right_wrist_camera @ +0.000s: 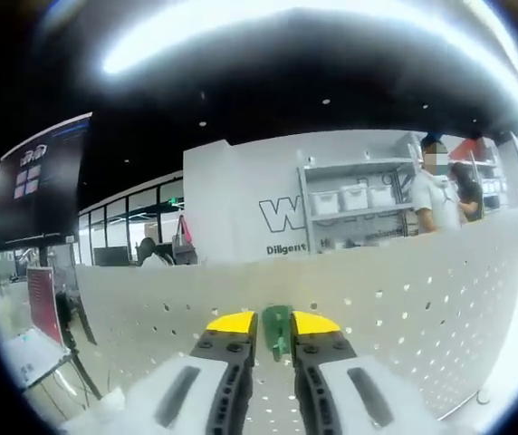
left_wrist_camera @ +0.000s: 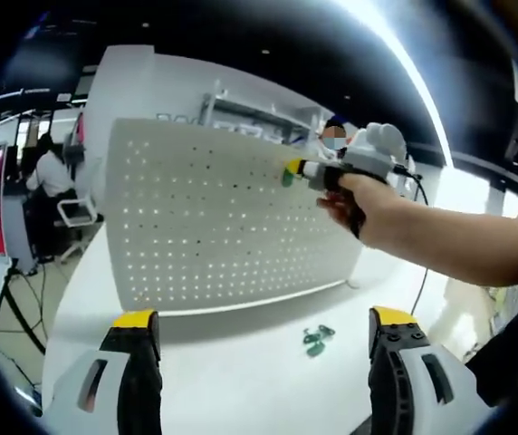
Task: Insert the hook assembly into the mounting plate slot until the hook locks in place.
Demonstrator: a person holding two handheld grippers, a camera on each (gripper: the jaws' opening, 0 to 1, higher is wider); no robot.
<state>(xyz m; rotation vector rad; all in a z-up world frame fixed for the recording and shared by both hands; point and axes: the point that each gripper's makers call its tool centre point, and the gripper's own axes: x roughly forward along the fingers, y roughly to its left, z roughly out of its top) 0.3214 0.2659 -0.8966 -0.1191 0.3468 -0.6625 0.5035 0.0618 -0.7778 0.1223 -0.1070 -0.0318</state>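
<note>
A white perforated mounting plate (left_wrist_camera: 214, 217) stands upright on the white table (left_wrist_camera: 241, 381). My right gripper (left_wrist_camera: 297, 170), held by a person's hand, is at the plate's upper right with a green hook (left_wrist_camera: 288, 174) at its tip against the holes. In the right gripper view the yellow-tipped jaws stand nearly together, shut on the green hook (right_wrist_camera: 276, 328), right in front of the plate (right_wrist_camera: 404, 308). My left gripper (left_wrist_camera: 263, 328) hangs open low over the table, well in front of the plate. Spare green hooks (left_wrist_camera: 317, 338) lie on the table between its jaws.
A person's forearm (left_wrist_camera: 458, 237) reaches in from the right. Beyond the plate are shelves with white bins (right_wrist_camera: 354, 198), people standing (right_wrist_camera: 436, 195) and a seated person (left_wrist_camera: 49, 172). A dark screen (right_wrist_camera: 37, 186) hangs at the left. Cables (left_wrist_camera: 19, 308) run down beside the table's left edge.
</note>
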